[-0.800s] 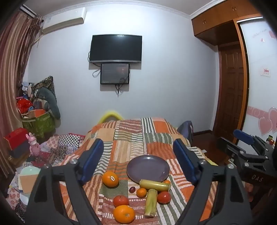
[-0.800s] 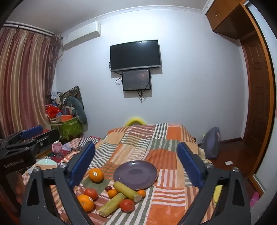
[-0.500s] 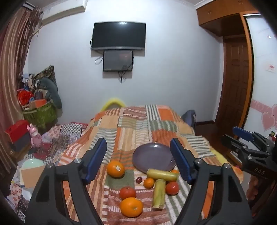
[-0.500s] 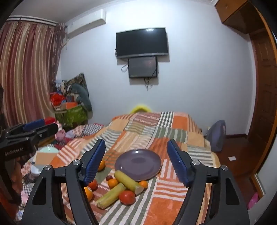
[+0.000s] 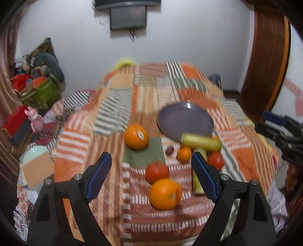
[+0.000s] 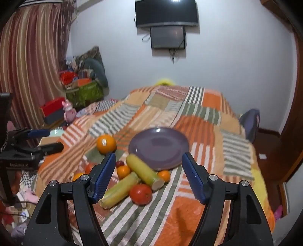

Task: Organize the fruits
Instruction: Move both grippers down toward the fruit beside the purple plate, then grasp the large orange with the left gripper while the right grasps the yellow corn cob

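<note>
An empty purple plate (image 5: pixel 185 121) (image 6: pixel 159 147) lies on a striped patchwork bedspread (image 5: pixel 117 113). In front of it lie two oranges (image 5: pixel 164 193) (image 5: pixel 136 139), two tomatoes (image 5: pixel 157 171) (image 6: pixel 141 194), two sugarcane pieces (image 6: pixel 144 171) (image 6: pixel 119 190), small tangerines (image 5: pixel 184 154) and a dark grape (image 5: pixel 169 150). My left gripper (image 5: pixel 151 176) is open and empty, above the near orange and tomato. My right gripper (image 6: pixel 149 176) is open and empty, above the sugarcane and tomato.
A green basket of clutter (image 6: pixel 83 92) and a red box (image 6: pixel 53 107) stand on the floor at the left by a striped curtain. A television (image 6: pixel 166 13) hangs on the far wall. A wooden door (image 5: pixel 265 62) is at the right.
Both grippers have moved forward and down toward the fruit, so the fruit looks larger and lower between the fingers. Both stay open. No fruit has moved.
</note>
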